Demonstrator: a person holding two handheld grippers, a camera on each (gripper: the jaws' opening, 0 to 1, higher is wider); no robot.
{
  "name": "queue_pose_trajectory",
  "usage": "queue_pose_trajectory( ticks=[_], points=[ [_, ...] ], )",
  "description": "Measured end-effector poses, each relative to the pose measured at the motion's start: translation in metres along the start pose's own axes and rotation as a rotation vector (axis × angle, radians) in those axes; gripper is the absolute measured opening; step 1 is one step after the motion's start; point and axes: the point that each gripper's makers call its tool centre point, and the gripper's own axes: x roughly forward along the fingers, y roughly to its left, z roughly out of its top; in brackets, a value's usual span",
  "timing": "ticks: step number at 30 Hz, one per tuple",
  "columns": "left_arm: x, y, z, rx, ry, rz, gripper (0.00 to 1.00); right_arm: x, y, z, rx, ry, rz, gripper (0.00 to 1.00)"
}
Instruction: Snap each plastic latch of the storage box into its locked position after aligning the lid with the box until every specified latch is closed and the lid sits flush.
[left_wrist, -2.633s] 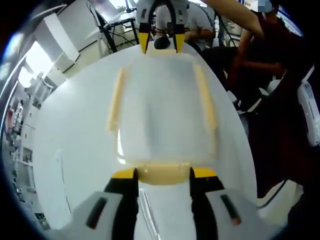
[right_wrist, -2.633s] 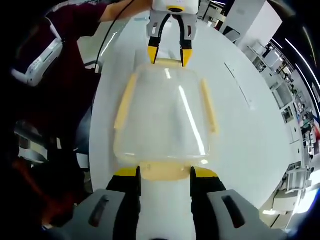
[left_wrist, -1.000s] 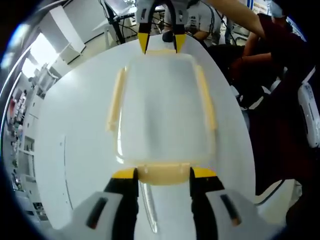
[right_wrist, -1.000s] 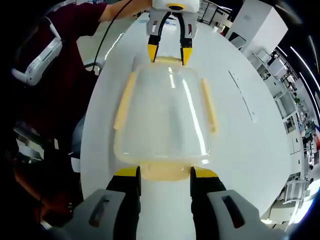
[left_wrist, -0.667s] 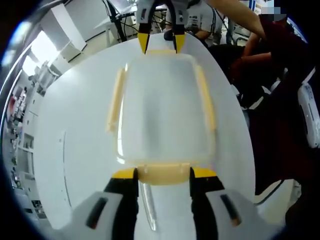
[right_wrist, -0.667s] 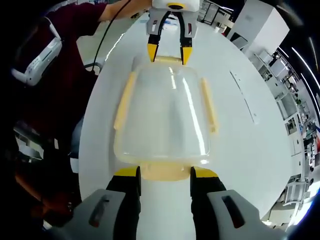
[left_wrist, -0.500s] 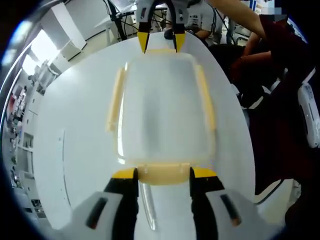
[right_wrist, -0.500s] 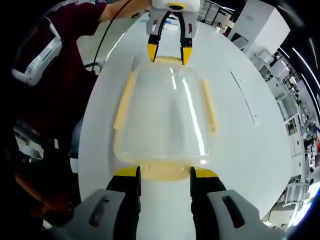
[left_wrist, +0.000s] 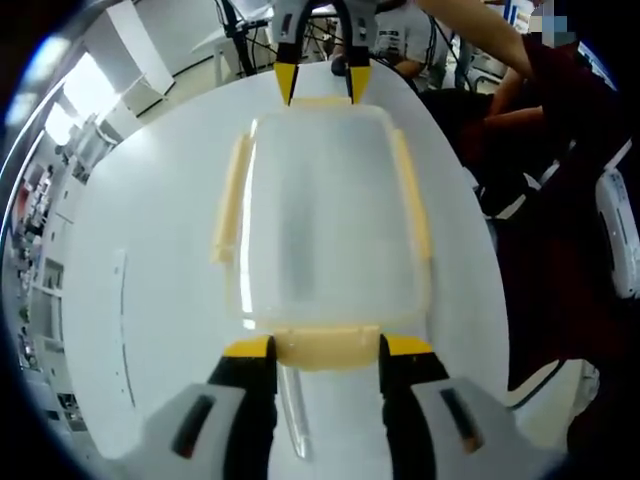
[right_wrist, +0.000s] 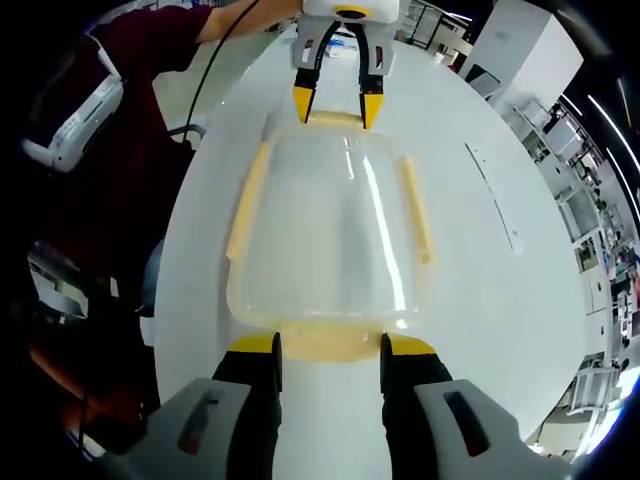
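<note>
storage box (left_wrist: 325, 215): long axis runs from left gripper (left_wrist: 327, 349) to right gripper (right_wrist: 330, 345)
grippers: each spread, straddling an end latch (left_wrist: 327, 346)
change: none, only slight camera shift

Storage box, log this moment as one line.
storage box: lid on | left tool: open at near end latch | right tool: open at opposite end latch | side latches: flared out

Left gripper (left_wrist: 327, 348) spread (fingers apart), right gripper (right_wrist: 329, 346) likewise
</note>
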Motion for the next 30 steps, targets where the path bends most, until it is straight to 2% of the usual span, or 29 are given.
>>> queue_pose_trajectory(
  ticks=[30],
  points=[
    [0.000, 0.002, -0.010, -0.038, 0.007, -0.030, 0.39, 0.009, -0.004, 0.005, 0.001, 0.010, 0.036, 0.37]
  ],
)
